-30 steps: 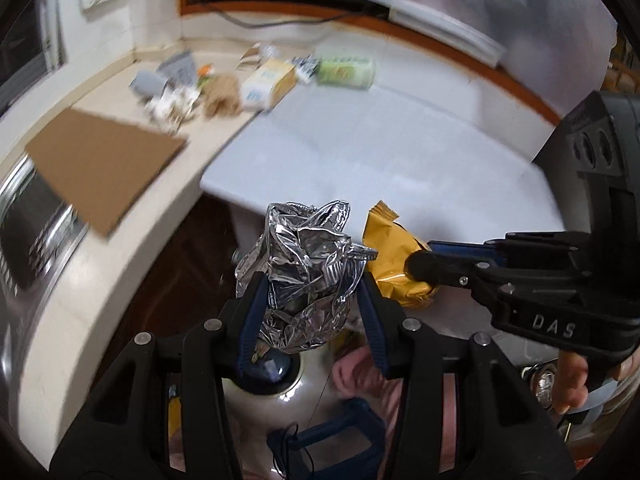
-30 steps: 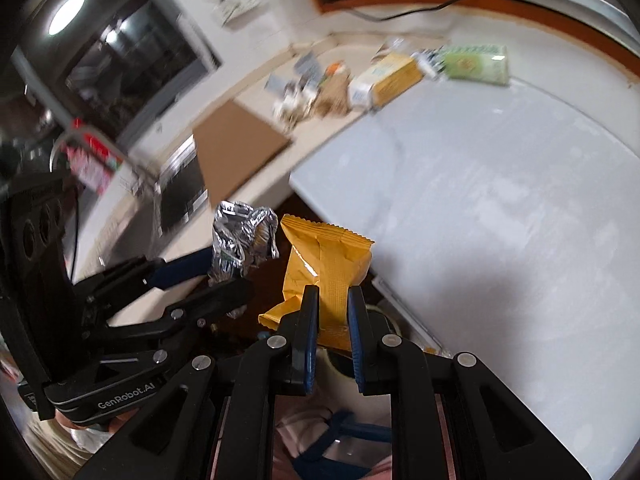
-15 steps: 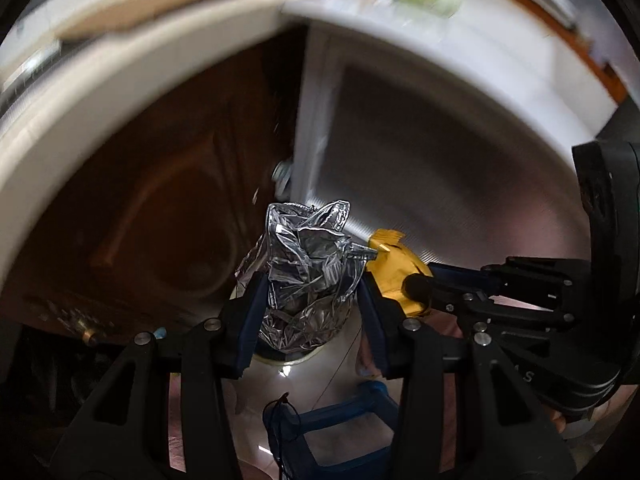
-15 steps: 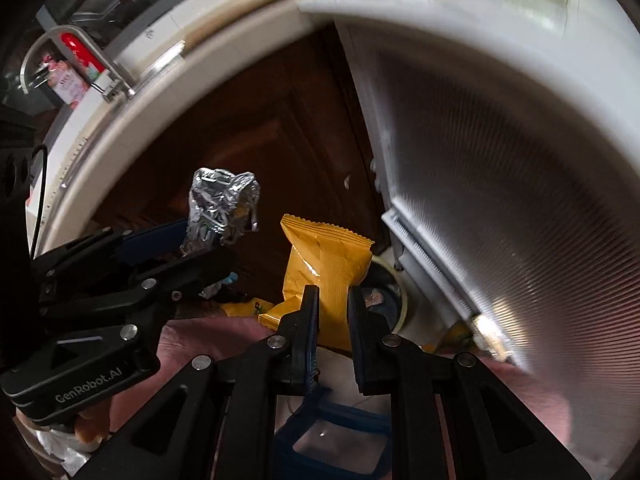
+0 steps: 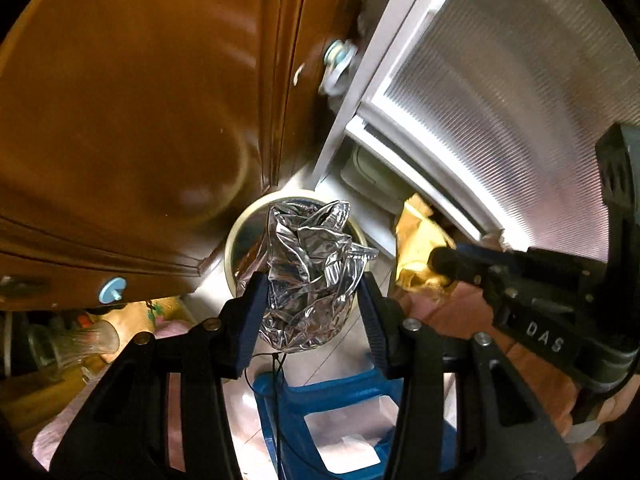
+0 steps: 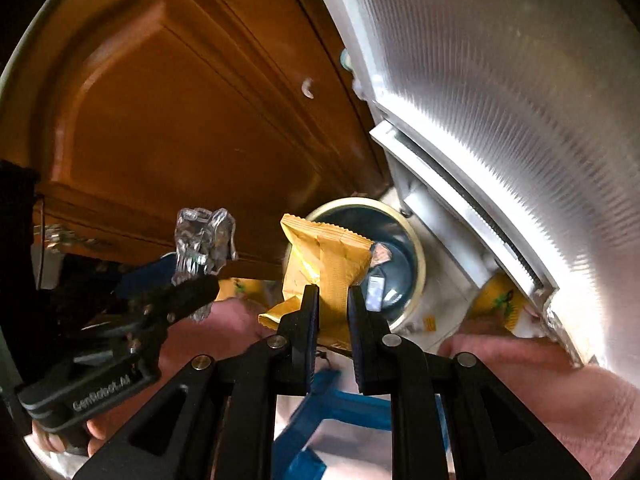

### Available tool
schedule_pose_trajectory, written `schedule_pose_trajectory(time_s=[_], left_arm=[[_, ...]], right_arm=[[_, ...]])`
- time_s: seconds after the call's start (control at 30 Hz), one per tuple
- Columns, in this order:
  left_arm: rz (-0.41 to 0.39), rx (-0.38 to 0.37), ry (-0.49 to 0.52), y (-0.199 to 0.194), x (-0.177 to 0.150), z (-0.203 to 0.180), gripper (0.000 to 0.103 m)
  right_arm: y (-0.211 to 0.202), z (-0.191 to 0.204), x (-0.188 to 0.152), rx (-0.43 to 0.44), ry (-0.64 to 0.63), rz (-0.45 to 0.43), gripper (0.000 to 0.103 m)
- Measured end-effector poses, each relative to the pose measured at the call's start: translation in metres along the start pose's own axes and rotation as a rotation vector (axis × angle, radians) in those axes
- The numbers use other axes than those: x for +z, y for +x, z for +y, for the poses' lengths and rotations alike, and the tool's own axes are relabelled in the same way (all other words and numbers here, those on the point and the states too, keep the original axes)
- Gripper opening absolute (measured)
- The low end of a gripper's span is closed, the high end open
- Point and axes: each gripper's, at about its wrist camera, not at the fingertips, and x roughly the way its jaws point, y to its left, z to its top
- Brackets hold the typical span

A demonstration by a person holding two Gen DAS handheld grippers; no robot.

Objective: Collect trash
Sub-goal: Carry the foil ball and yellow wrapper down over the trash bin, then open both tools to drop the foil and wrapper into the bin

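Left claw (image 5: 310, 312) clamps crumpled foil (image 5: 308, 276), right claw (image 6: 333, 312) clamps orange wrapper (image 6: 324, 264); centre both over the bin (image 6: 416, 256) before releasing.

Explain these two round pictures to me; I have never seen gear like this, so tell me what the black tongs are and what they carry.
There is no robot here. A person holds a black two-finger grabber in each hand, and a wide-angle camera on each one looks along its fingers, which is why the pictures bulge. In the left camera's picture, the left gripper is clamped on a crumpled foil ball. In the right camera's picture, the right gripper pinches a yellow wrapper. Both point down toward a round bin on the floor, between a brown cabinet door and a ribbed silver appliance.
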Motion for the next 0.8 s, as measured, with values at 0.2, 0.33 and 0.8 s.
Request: schedule_pose_trajectory(time_s=[0.2,0.33,0.8], left_arm=[[0.034,-0.006,-0.001,0.027,0.001,0.000,0.043],[0.041,-0.009,0.004,0.036,0.010,-0.001,0.043],[0.050,0.005,-0.025,0.040,0.014,0.010,0.076]], right_arm=[[0.026,-0.003,0.008,-0.018,0.010,0.037,0.015],[0.037,-0.004,0.013,-0.024,0.028,0.044,0.015],[0.034,-0.014,0.019,-0.005,0.085,0.036,0.034]])
